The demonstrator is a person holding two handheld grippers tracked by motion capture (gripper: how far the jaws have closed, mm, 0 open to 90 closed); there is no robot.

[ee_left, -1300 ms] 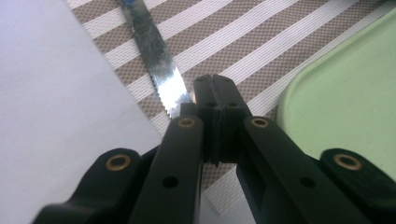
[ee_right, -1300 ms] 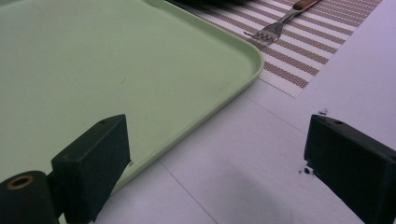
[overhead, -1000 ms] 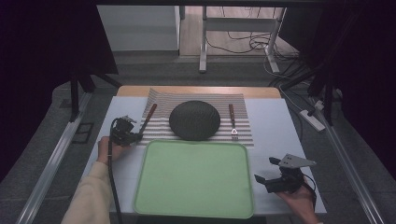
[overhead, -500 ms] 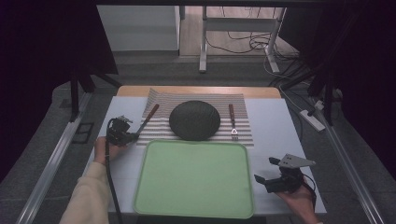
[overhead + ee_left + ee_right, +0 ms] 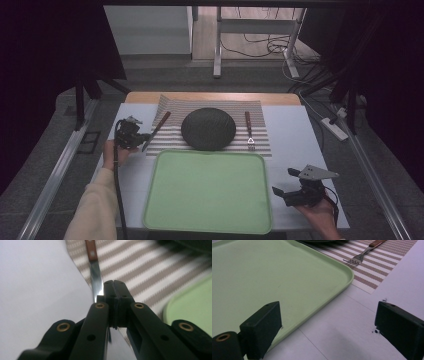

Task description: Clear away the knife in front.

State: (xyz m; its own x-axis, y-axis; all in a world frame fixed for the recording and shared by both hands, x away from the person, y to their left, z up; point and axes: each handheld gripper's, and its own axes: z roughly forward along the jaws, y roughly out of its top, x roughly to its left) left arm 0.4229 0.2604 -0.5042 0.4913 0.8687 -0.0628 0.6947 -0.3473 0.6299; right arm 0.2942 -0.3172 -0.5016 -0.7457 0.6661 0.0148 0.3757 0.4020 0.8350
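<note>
So there's one green tray [image 5: 207,190] at the near edge of the table, and behind it one striped placemat [image 5: 260,137] holding one dark plate [image 5: 208,128], one knife [image 5: 156,131] to the plate's left and one fork [image 5: 248,131] to its right. The left gripper [image 5: 140,137] sits just left of the tray's far corner, jaws pressed together right by the knife blade, can't tell if they're actually pinching it. The right gripper [image 5: 280,192] hangs beside the tray's right edge with jaws spread wide, nothing between them.

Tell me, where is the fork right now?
In the high view, the fork lies on the striped placemat, just right of the dark plate, beyond the green tray.
</note>
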